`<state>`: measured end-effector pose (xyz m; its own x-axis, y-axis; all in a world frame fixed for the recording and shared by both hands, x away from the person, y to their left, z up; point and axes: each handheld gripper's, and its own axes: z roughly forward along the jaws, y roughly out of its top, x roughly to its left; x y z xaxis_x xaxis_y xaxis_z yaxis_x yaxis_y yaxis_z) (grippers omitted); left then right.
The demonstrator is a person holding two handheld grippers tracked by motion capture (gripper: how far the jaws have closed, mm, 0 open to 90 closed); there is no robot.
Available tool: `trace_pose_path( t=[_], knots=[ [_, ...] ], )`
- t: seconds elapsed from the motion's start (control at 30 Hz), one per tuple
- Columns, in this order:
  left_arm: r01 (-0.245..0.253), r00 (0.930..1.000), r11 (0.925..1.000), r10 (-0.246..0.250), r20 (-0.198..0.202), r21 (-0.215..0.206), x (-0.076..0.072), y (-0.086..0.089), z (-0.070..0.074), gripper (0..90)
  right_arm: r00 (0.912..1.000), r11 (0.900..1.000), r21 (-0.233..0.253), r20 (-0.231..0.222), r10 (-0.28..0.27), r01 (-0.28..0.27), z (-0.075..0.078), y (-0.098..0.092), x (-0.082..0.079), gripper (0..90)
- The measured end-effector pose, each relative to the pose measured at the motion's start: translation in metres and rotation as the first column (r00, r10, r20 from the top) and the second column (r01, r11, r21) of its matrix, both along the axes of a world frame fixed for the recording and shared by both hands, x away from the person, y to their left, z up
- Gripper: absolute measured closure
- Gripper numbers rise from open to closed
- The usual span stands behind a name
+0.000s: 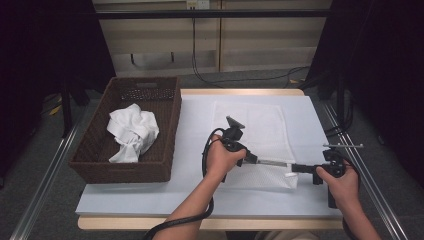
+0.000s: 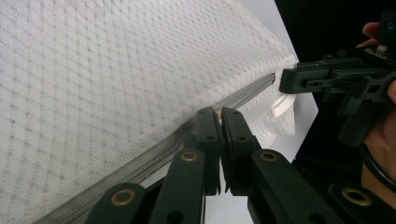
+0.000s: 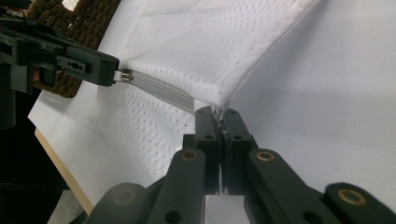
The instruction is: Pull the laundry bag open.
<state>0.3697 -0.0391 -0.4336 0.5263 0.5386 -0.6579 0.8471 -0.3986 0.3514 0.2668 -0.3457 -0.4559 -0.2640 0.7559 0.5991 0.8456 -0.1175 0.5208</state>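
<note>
Both grippers work on a white mesh laundry bag [image 1: 255, 135] lying on the white table [image 1: 125, 195], right of a brown wicker basket [image 1: 95, 150] holding crumpled white cloth [image 1: 132, 131]. Left gripper [image 2: 218, 111] is clamped on the zipper pull along the grey zipper [image 2: 154, 156]. Right gripper [image 3: 218, 112] pinches the bag's near right corner.
</note>
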Motion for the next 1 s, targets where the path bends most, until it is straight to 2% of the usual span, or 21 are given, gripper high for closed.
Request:
trace_pose_path(
  t=[0.07, 0.23, 0.3, 0.43, 0.53, 0.63, 0.7, 0.73, 0.77, 0.8, 0.83, 0.9, 1.0],
  knots=[
    [-0.006, 1.0, 0.9999, 0.006, 0.005, 0.011, 0.0, -0.001, 0.001, 86.9, 1.0, 1.0, -0.002, 0.002, 0.001, -0.001, 0.0, 0.0, 0.0, 87.6],
    [-0.004, 1.0, 1.0, 0.004, -0.003, 0.0, 0.001, 0.0, 0.001, 86.8, 1.0, 1.0, -0.001, 0.001, -0.002, 0.002, 0.0, 0.0, 0.0, 87.6],
    [-0.026, 0.9996, 0.9996, 0.026, -0.004, -0.011, 0.0, -0.001, 0.0, 86.9, 1.0, 1.0, -0.001, 0.003, -0.002, 0.002, 0.0, 0.0, 0.0, 87.6],
    [-0.009, 1.0, 0.9999, 0.009, -0.003, -0.007, 0.001, 0.0, 0.0, 86.9, 1.0, 1.0, 0.003, -0.001, -0.002, 0.002, 0.0, 0.0, 0.0, 87.6],
    [0.001, 0.9999, 0.9998, -0.002, 0.014, 0.018, 0.0, 0.0, 0.002, 86.8, 1.0, 1.0, 0.003, 0.0, 0.003, -0.003, 0.0, 0.001, 0.001, 87.7],
    [-0.007, 0.9999, 1.0, 0.007, 0.008, 0.005, 0.0, 0.0, 0.001, 86.9, 1.0, 1.0, 0.007, 0.002, 0.005, -0.005, 0.0, 0.0, 0.001, 87.7],
    [-0.011, 0.9999, 0.9999, 0.011, 0.012, 0.012, 0.0, 0.0, 0.002, 86.8, 1.0, 1.0, 0.005, 0.003, 0.004, -0.004, 0.0, 0.0, 0.001, 87.7],
    [-0.01, 0.999, 0.9986, 0.008, 0.045, 0.051, 0.002, 0.004, 0.003, 86.8, 1.0, 1.0, -0.008, -0.001, -0.002, 0.002, 0.0, 0.0, 0.001, 87.7],
    [-0.022, 0.9995, 0.9992, 0.021, 0.025, 0.034, 0.003, 0.006, 0.002, 86.9, 0.9999, 1.0, -0.026, 0.003, -0.014, 0.014, 0.0, -0.002, 0.0, 87.7],
    [-0.024, 0.9997, 0.9996, 0.024, 0.01, 0.014, 0.002, 0.007, 0.002, 86.9, 0.9999, 1.0, -0.009, -0.001, -0.016, 0.016, 0.0, -0.005, 0.0, 87.7],
    [-0.025, 0.9996, 0.9995, 0.024, 0.015, 0.02, 0.002, 0.01, 0.003, 86.9, 0.9998, 1.0, 0.011, -0.003, -0.02, 0.02, -0.001, -0.008, 0.0, 87.7],
    [-0.02, 0.9998, 0.9998, 0.02, 0.006, 0.001, 0.002, 0.01, 0.004, 86.9, 0.9999, 1.0, 0.009, -0.003, -0.016, 0.016, -0.001, -0.008, 0.0, 87.7],
    [-0.039, 0.9992, 0.9992, 0.038, 0.013, 0.009, 0.002, 0.009, 0.006, 86.8, 0.9999, 1.0, -0.004, 0.001, -0.015, 0.015, -0.001, -0.006, 0.0, 87.7]
  ],
)
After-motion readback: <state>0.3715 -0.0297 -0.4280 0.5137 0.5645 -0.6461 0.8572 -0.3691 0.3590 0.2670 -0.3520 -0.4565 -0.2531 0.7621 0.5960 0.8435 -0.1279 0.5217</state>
